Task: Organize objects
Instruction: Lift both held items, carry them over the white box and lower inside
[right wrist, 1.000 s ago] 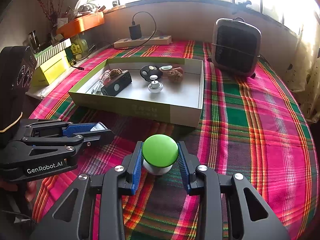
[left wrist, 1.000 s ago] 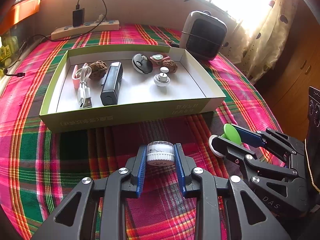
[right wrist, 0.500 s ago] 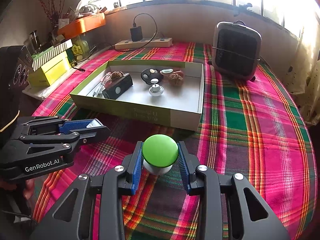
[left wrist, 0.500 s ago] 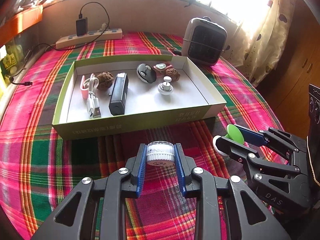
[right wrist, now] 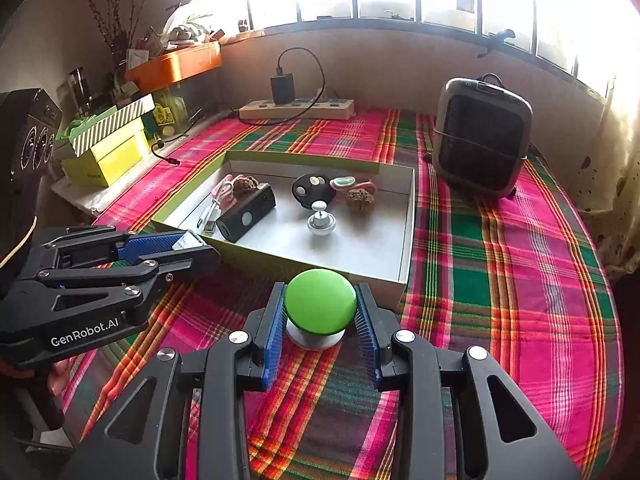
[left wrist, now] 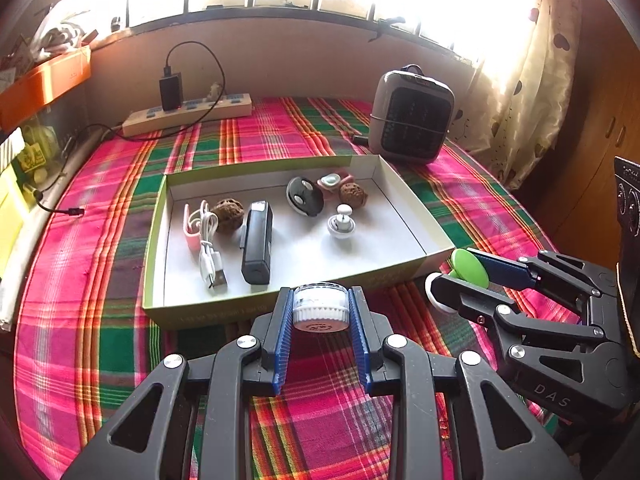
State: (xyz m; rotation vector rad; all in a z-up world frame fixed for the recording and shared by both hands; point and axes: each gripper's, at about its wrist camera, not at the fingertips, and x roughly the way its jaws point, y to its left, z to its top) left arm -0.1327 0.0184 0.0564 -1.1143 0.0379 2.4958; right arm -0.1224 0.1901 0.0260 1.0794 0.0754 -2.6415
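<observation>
Gripping a small white jar (left wrist: 320,307), the left gripper (left wrist: 320,320) is hovering before the green-edged box (left wrist: 412,216). The right gripper (right wrist: 320,320) is clenching a green-capped knob (right wrist: 320,300) above the plaid table (right wrist: 500,280).

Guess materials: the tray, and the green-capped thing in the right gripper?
Tray: looks like matte cardboard, with thin folded walls, green outside, white inside. Green-capped piece, held in the right gripper: likely plastic, a smooth satin dome with soft highlights on a white base.
</observation>
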